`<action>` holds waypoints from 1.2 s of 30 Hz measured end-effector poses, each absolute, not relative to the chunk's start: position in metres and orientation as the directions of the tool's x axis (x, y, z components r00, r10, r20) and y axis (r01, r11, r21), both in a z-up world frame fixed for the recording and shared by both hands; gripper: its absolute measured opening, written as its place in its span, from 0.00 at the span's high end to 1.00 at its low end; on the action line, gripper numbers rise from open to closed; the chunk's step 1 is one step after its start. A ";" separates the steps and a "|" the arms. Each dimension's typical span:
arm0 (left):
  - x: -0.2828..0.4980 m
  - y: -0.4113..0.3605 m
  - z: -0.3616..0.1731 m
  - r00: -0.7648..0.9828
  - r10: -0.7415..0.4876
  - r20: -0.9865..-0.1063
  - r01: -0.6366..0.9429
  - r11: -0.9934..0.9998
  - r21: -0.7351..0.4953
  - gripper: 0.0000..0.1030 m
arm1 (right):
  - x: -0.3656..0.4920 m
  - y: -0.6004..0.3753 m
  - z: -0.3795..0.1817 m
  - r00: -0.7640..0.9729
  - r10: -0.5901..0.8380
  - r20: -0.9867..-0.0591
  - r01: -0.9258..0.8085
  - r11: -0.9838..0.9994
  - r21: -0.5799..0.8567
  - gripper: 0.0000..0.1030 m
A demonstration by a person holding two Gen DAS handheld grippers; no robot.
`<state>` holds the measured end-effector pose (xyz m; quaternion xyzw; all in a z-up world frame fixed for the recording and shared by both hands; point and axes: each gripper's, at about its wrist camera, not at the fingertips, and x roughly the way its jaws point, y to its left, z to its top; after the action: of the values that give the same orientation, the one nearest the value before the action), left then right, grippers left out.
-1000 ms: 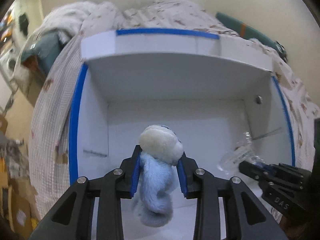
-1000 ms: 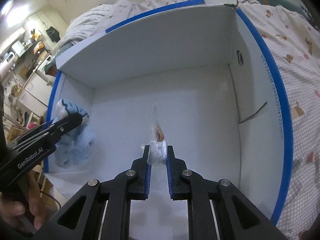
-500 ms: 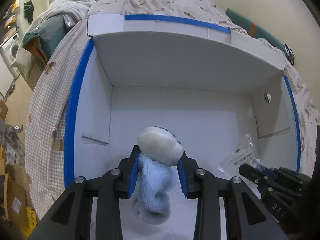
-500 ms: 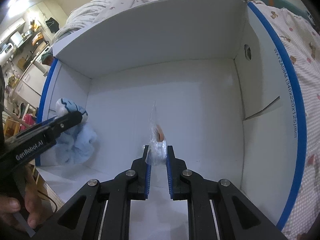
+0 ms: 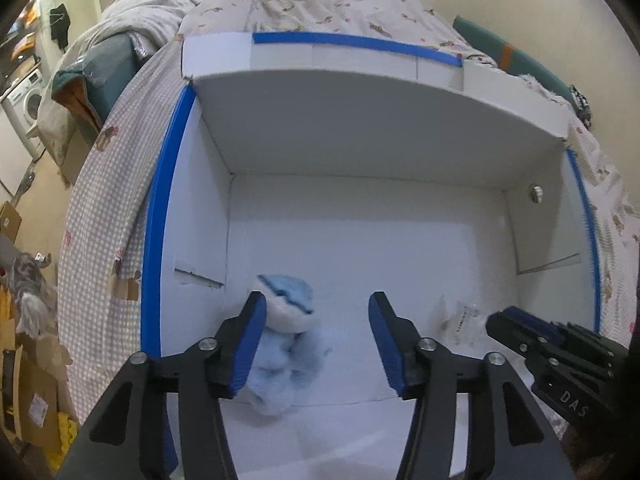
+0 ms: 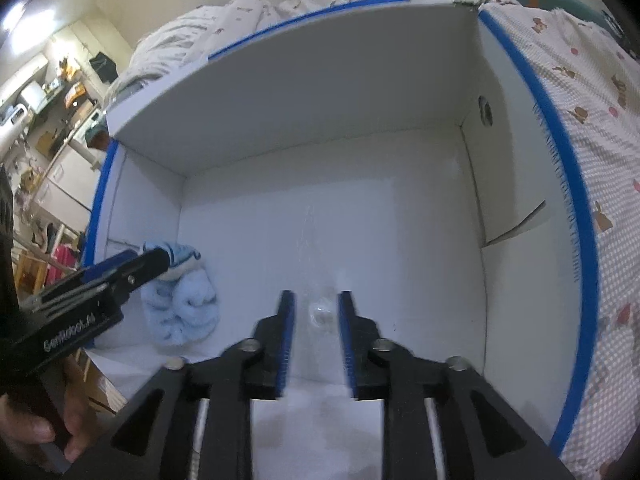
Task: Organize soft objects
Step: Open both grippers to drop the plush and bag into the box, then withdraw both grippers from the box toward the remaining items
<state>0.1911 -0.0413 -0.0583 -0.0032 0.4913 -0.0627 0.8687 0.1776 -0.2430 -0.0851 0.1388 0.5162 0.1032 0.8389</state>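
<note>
A light blue and white plush toy (image 5: 284,340) lies on the floor of the white box (image 5: 360,152) near its left wall. It also shows in the right wrist view (image 6: 184,300). My left gripper (image 5: 316,328) is open above it, the toy beside the left finger. A small clear plastic bag (image 6: 320,312) with something white inside lies on the box floor. It also shows in the left wrist view (image 5: 460,320). My right gripper (image 6: 316,320) is open with the bag between its fingers.
The white box with blue-taped rims (image 6: 560,160) sits on a bed with a checked, patterned cover (image 5: 108,220). Quilts and pillows (image 5: 320,4) lie behind it. Cardboard and clutter (image 5: 24,360) are on the floor to the left.
Both grippers have opened. The plush toy has dropped from the left gripper onto the box floor, and the right gripper has let go of the plastic bag, which now lies on the floor.
</note>
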 end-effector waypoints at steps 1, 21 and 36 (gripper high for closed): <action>0.189 -0.042 -0.056 0.511 -0.122 -0.851 0.113 0.991 -0.074 0.46 | 0.177 -0.245 -0.083 0.454 0.319 -0.832 -0.028 0.938 0.345 0.56; 0.129 -0.017 0.001 0.654 -0.090 -0.751 0.065 0.996 -0.062 0.39 | 0.142 -0.273 -0.035 0.660 0.262 -0.705 0.044 0.922 0.384 0.00; 0.078 -0.008 0.000 0.676 -0.106 -0.730 0.067 0.994 -0.082 0.38 | 0.091 -0.268 -0.001 0.712 0.201 -0.673 -0.007 0.960 0.279 0.00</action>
<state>0.0777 -0.0076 0.0003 -0.0244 0.3999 -0.0471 0.9150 0.0906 -0.2684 -0.0012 0.1291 0.3753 0.0568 0.9161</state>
